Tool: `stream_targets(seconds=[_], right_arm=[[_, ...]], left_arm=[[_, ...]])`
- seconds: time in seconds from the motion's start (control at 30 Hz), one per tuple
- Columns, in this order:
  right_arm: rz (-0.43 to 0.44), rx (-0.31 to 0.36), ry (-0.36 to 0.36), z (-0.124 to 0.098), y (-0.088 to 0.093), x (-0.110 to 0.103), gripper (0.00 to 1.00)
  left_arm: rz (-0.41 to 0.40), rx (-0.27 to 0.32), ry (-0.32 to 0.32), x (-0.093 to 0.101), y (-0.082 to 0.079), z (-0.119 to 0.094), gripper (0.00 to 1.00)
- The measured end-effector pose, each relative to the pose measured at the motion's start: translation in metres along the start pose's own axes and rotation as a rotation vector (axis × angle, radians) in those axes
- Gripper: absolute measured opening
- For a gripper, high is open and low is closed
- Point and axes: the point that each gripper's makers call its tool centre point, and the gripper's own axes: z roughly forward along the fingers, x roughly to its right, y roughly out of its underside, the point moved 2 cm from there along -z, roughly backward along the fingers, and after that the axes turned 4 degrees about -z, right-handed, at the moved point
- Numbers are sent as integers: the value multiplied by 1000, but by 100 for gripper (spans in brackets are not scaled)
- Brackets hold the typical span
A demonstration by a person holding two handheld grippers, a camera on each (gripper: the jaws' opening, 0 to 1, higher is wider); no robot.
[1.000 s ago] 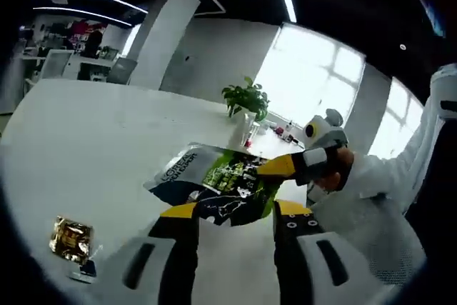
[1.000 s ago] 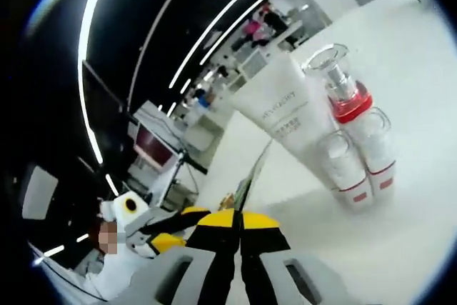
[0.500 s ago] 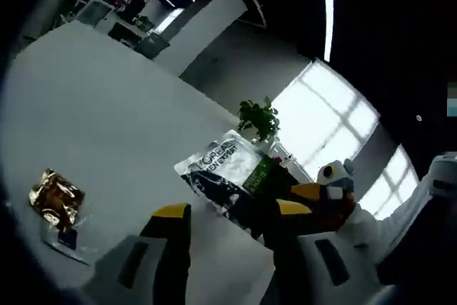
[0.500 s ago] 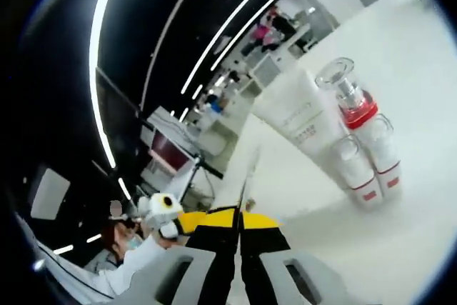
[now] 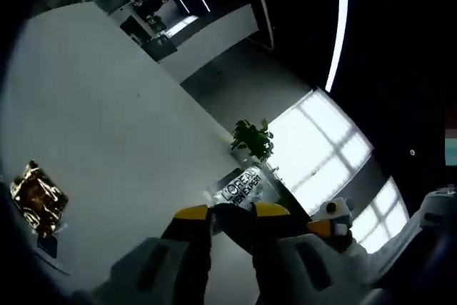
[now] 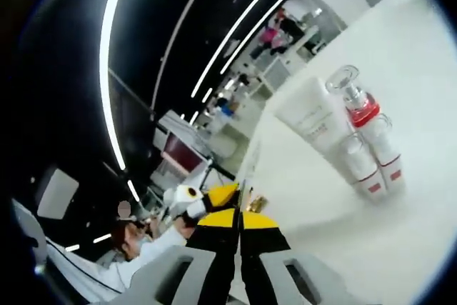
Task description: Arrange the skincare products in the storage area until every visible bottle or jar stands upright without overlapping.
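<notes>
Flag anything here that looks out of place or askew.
The L'Oreal sachet is off the table, pinched by the right tool, instead of standing with the white tube and bottles. A crumpled gold packet lies apart on the table.

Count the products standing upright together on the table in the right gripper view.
4: a white tube at the back, a red-collared pump bottle beside it, and two small white bottles in front. More may be hidden behind them.

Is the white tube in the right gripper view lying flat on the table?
No, the white tube stands upright on the table beside the small bottles.
</notes>
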Motion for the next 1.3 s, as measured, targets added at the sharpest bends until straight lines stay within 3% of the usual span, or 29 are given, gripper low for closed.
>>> stream_targets(seconds=[0.17,0.33,0.4,0.73,0.9,1.3], right_arm=[[-36,-24,17,0,4,4,0],[-70,-45,25,1,6,7,0],[-86,-62,25,2,8,8,0],[-117,-106,19,5,16,11,0],[-170,-186,50,11,22,22,0],[-209,-263,103,21,31,44,0]], left_arm=[[74,21,-25,1,-2,-2,4],[126,12,-17,10,-2,-5,3],[145,17,-18,6,-10,-5,2],[148,13,-42,4,-14,3,0],[148,7,-72,-2,-16,10,0],[205,-35,-145,-20,-14,23,0]])
